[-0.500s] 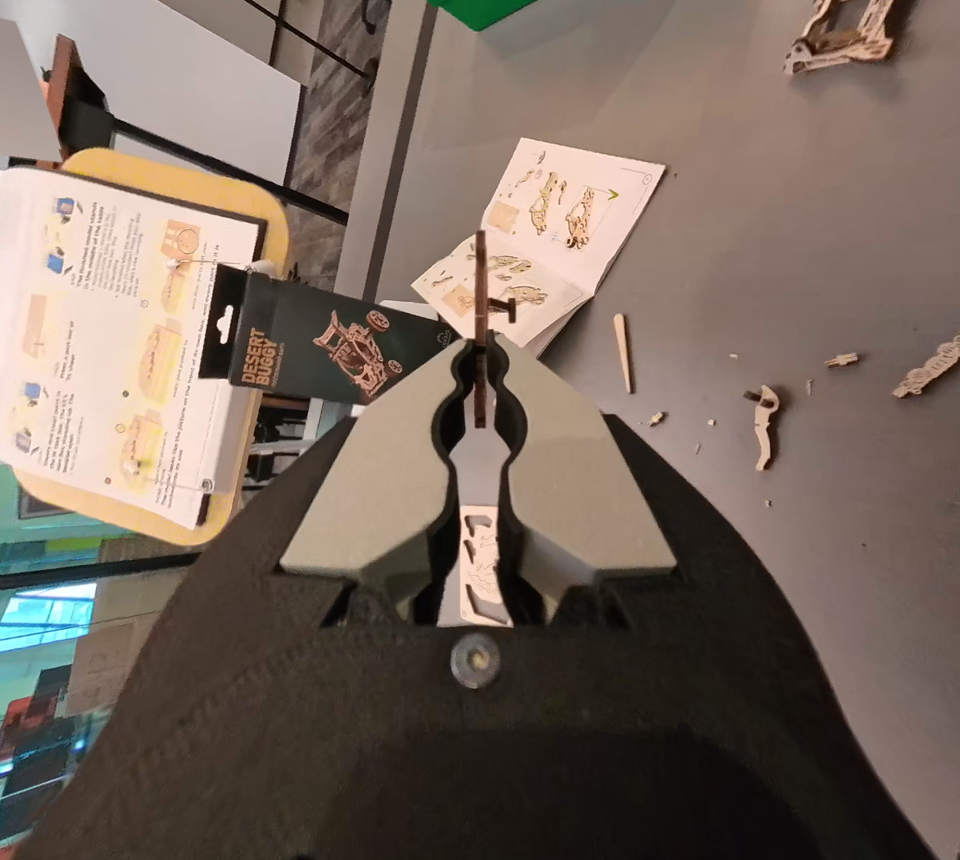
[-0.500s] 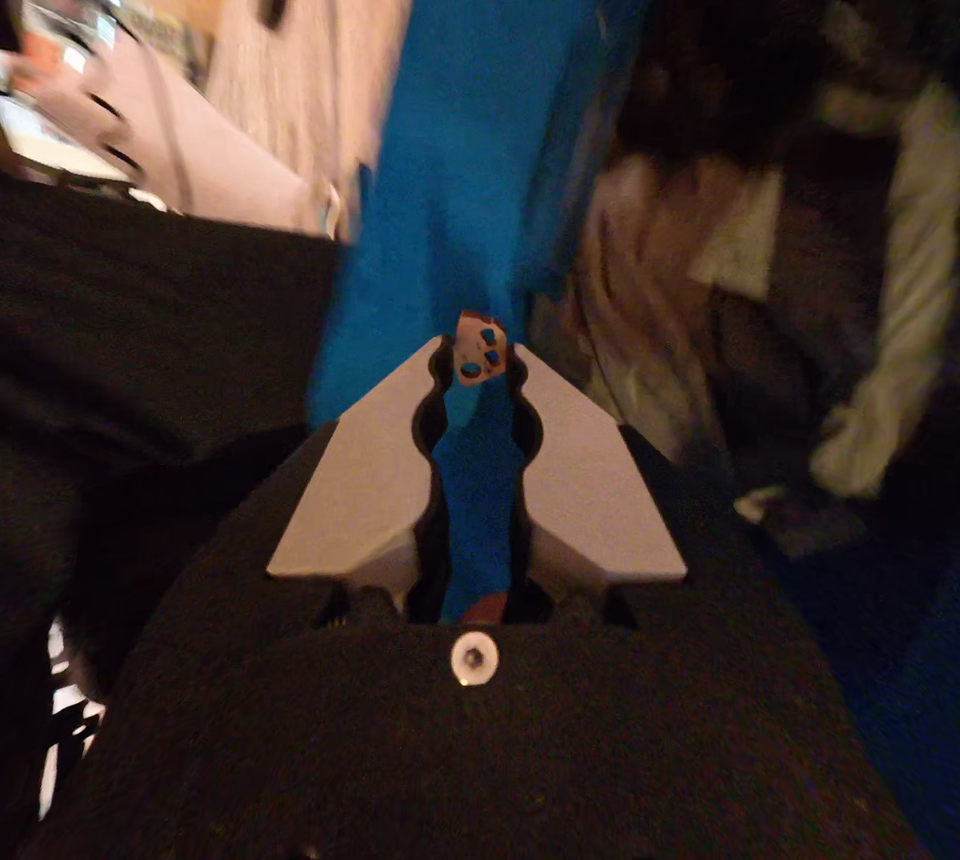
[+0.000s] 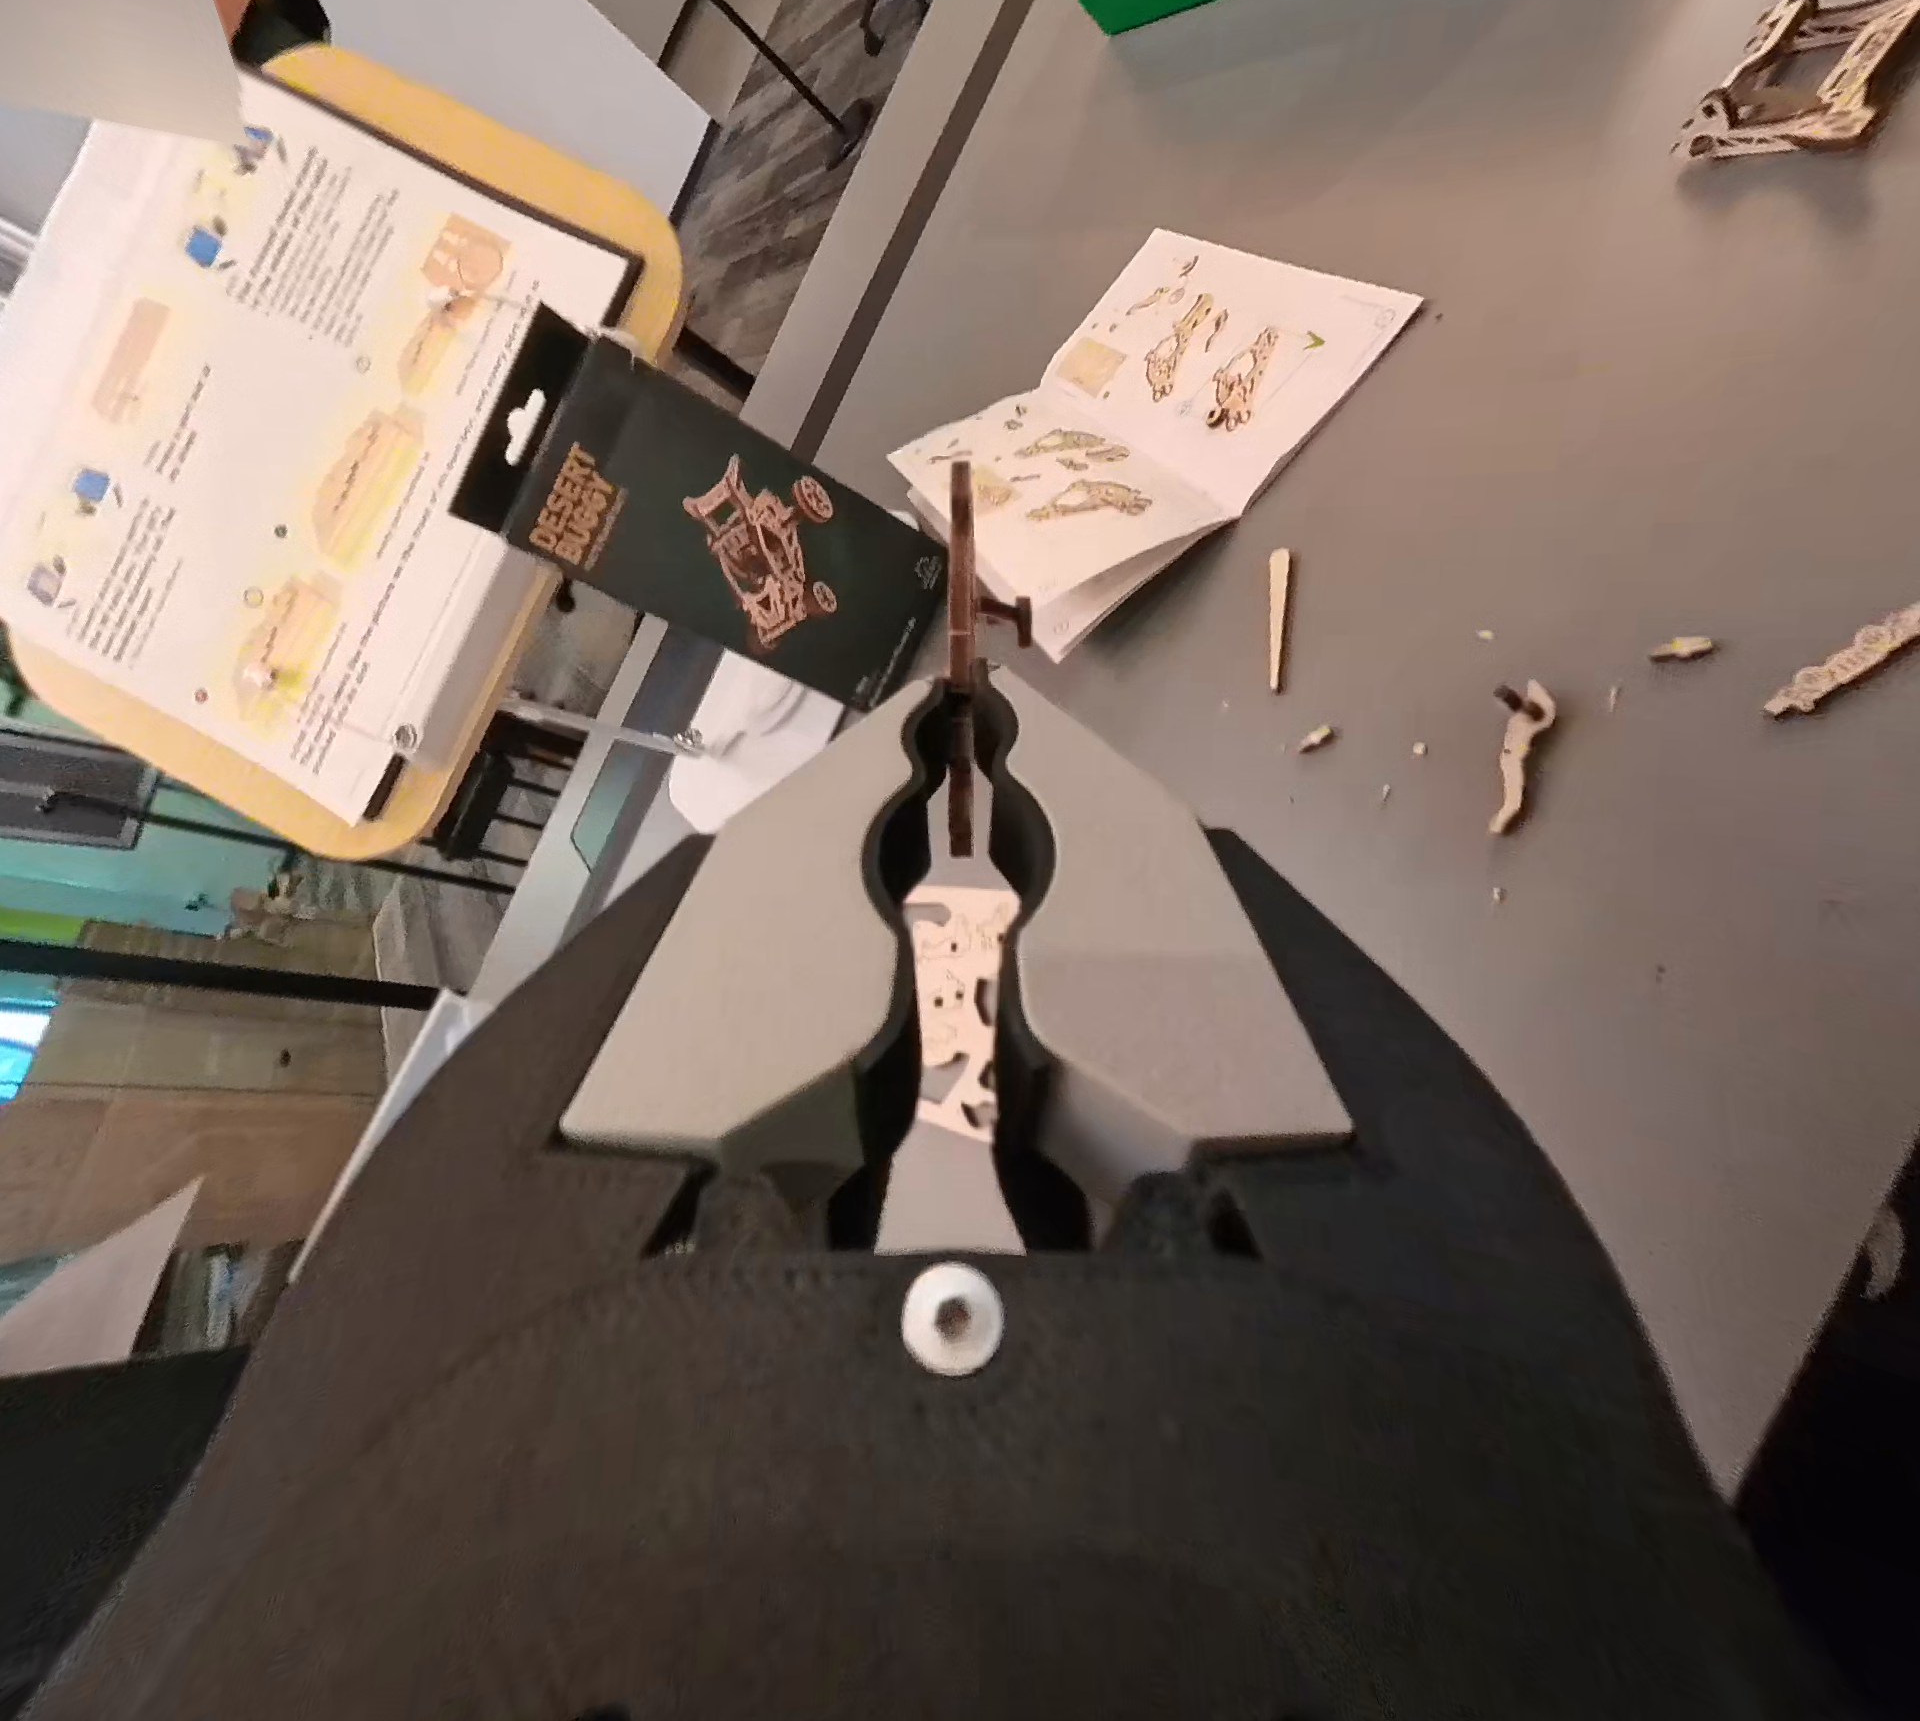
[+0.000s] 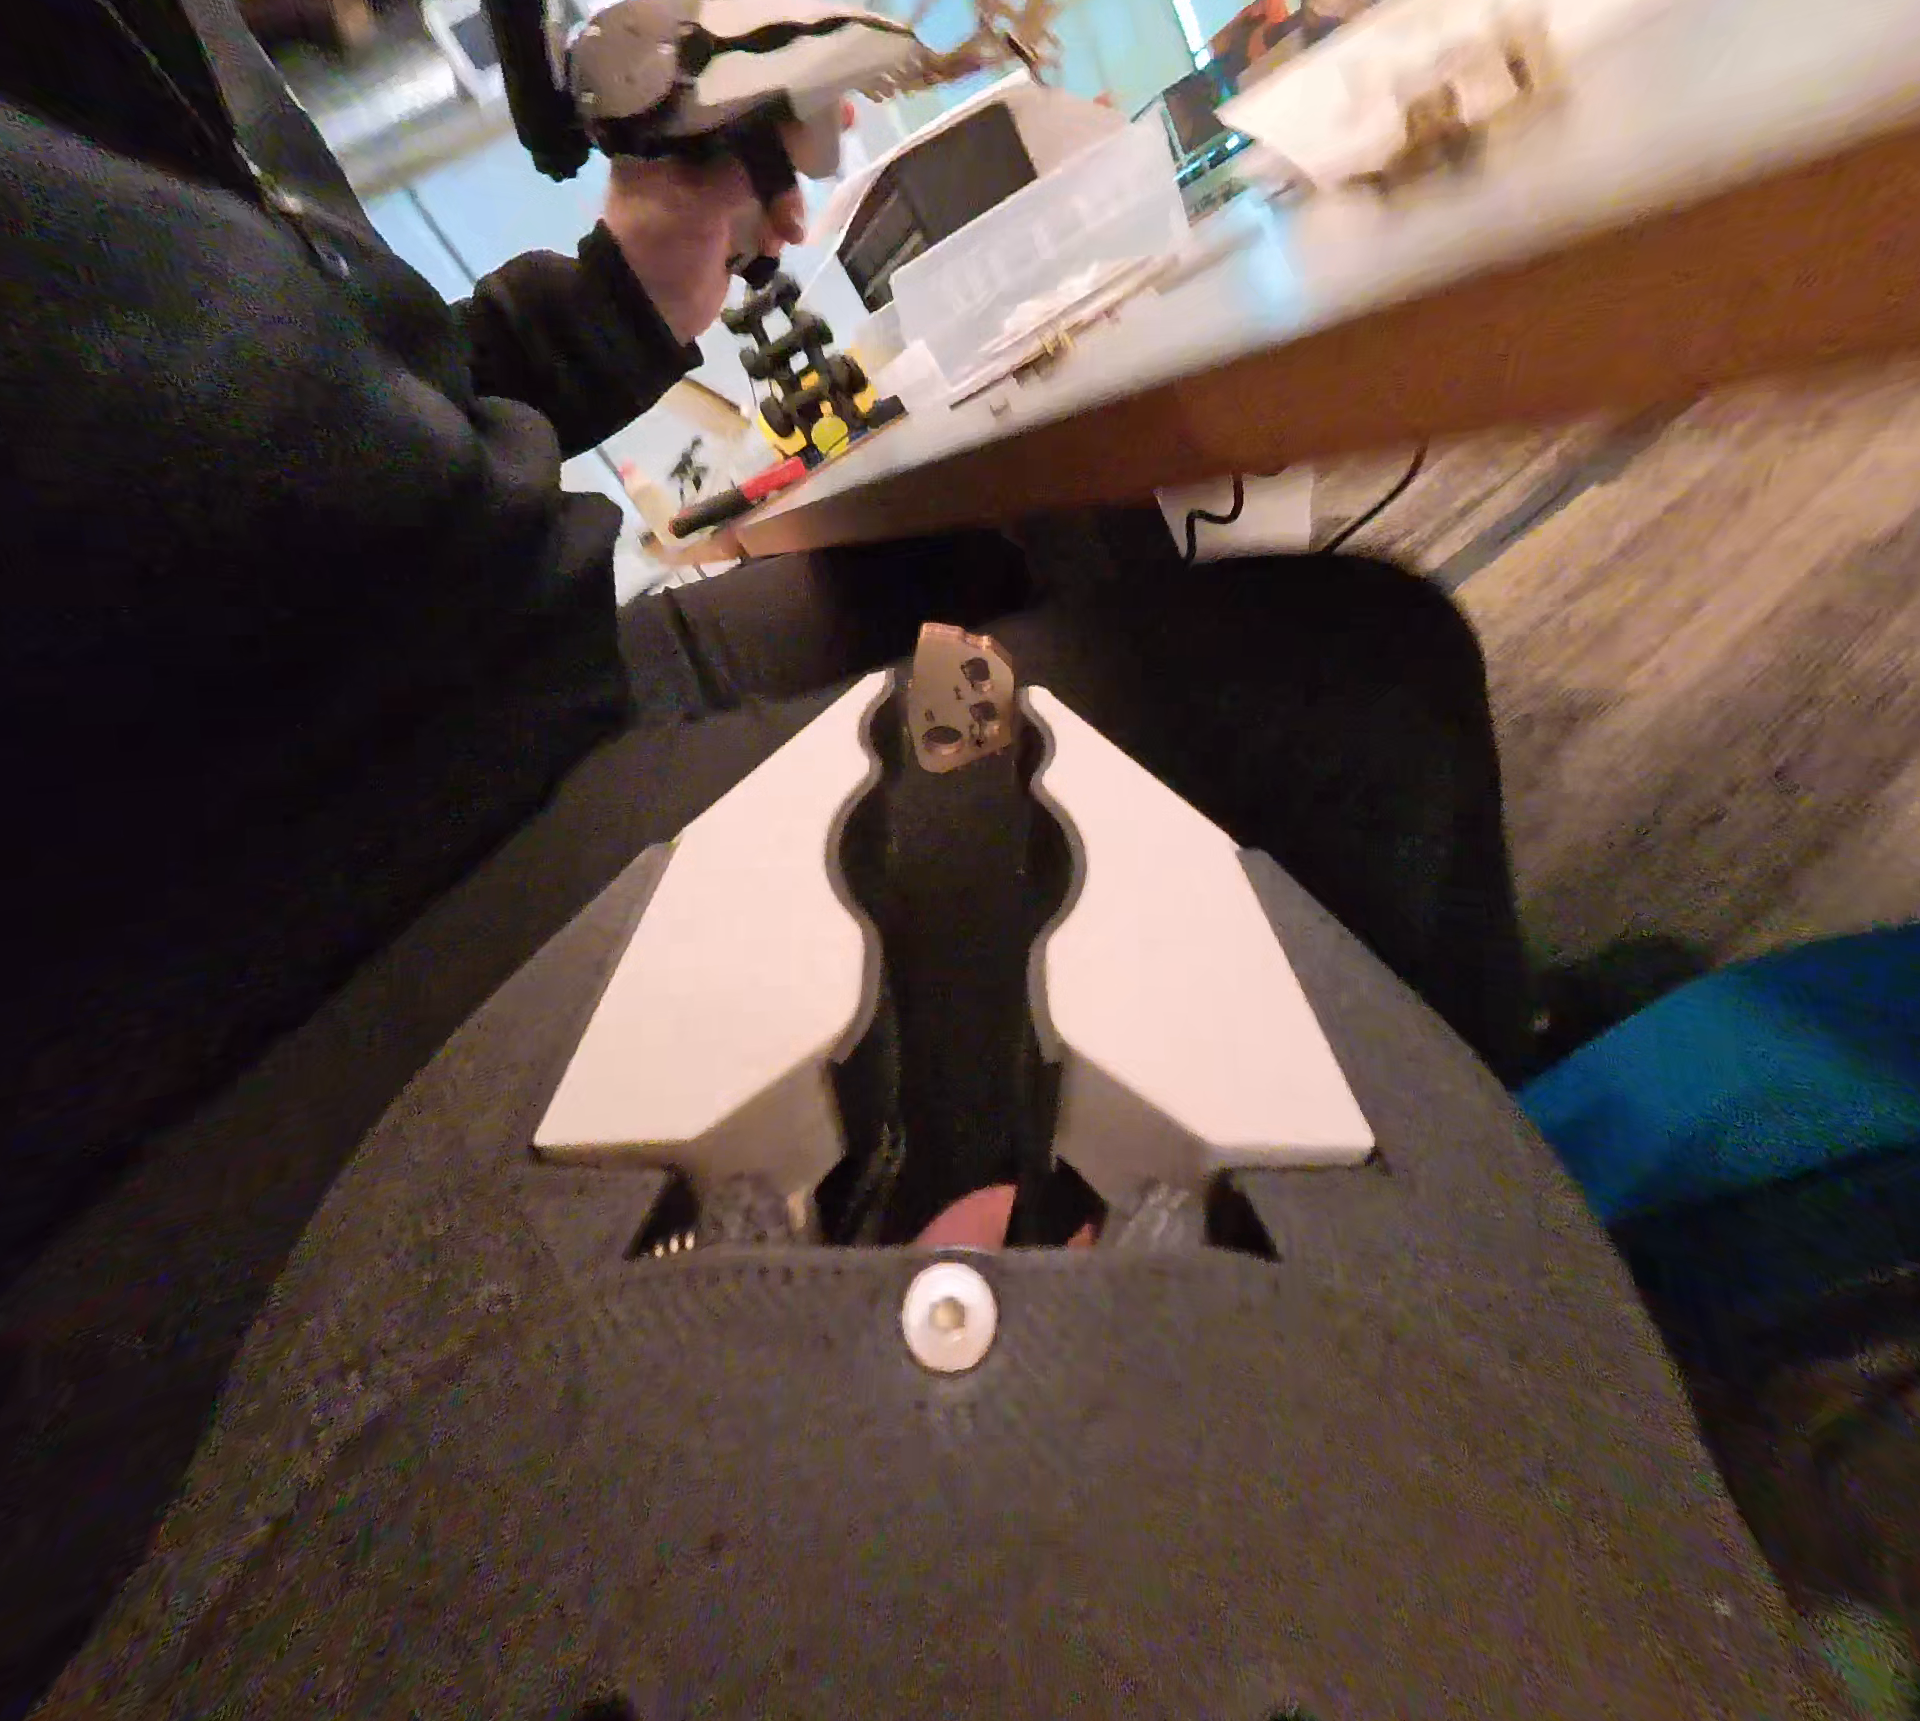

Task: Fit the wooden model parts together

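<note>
The left gripper (image 3: 961, 695) clamps a thin dark wooden part (image 3: 959, 570) edge-on, its peg at 3 o'clock. The right gripper (image 4: 961, 705) pinches a small pale holed plate (image 4: 958, 697) low beside the table (image 4: 1455, 300). Raise it, align hole with peg, then press squarely.

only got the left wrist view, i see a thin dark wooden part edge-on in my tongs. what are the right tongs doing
Observer: The right tongs hold a small flat wooden piece with holes at their tips.
Operator: over the table?
Observer: No, they sit below the table edge, near the person's dark clothing.
Operator: does that view show my left tongs
Observer: Yes, up high in the left hand; the left tongs hold a curvy cut-out wooden part.
</note>
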The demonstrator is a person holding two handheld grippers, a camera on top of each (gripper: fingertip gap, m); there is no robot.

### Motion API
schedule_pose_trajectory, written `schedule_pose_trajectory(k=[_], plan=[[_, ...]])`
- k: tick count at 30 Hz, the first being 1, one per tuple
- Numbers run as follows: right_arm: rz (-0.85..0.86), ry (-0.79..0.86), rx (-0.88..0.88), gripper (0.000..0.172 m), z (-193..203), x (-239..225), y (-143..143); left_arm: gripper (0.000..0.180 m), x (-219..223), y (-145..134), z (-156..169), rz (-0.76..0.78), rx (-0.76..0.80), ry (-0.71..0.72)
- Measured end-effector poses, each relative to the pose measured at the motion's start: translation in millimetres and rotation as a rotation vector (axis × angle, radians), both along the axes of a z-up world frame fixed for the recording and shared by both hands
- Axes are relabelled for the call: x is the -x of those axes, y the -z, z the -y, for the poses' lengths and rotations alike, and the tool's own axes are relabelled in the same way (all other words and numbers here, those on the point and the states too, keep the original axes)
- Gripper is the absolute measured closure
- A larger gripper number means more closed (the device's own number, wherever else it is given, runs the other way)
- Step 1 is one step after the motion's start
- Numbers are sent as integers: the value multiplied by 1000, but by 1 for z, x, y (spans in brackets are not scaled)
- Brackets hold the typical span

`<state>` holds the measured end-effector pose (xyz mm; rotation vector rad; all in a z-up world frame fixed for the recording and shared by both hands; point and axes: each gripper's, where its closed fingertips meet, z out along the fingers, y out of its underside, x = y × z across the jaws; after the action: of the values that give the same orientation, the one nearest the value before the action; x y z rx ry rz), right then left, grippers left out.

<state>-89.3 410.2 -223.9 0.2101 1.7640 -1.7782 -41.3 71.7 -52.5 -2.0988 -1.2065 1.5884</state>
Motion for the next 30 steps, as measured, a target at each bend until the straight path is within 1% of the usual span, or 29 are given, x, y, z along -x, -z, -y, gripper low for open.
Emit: schedule_pose_trajectory(k=[1, 3, 5, 6, 9, 12, 14, 15, 16, 17, 18, 20, 22, 24, 27, 30], plan=[[-78, -2, -10, 155, 11, 1, -25, 179, -5, 2, 2, 3, -11, -8], [-248, 18, -74, 155, 44, 10, -61, 179, -15, 7, 6, 13, -17, -23], [-335, 32, -179, 155, 83, 22, -83, 179, -26, 16, 7, 38, -36, -29], [-384, 4, -233, 154, 103, 20, -88, 179, -31, 20, 8, 45, -35, -37], [-555, -55, -441, 154, 156, 17, -77, 179, -50, 34, 10, 78, -65, -49], [-644, -116, -599, 153, 194, 7, -56, 179, -66, 43, 14, 81, -123, -55], [-688, -117, -637, 151, 214, 3, -50, 179, -72, 48, 14, 66, -177, -52], [-709, -129, -689, 135, 220, 3, -41, 179, -75, 51, 15, 64, -190, -52], [-725, -145, -746, 130, 223, 4, -31, 179, -77, 53, 17, 63, -201, -51], [-717, -156, -751, 139, 228, 2, -30, 179, -79, 55, 19, 57, -213, -50], [-691, -165, -740, 141, 233, 0, -34, 179, -80, 56, 21, 45, -230, -50], [-697, -144, -734, 137, 241, 9, -44, 179, -82, 58, 27, 18, -275, -55], [-717, -114, -701, 135, 253, 21, -61, 179, -82, 59, 31, -10, -324, -54], [-775, -81, -707, 132, 270, 37, -72, 179, -81, 62, 37, -17, -347, -54], [-849, -31, -723, 121, 310, 53, -76, 179, -81, 63, 47, -33, -370, -64], [-959, 20, -783, 104, 348, 63, -59, 179, -83, 59, 58, -65, -389, -85]])
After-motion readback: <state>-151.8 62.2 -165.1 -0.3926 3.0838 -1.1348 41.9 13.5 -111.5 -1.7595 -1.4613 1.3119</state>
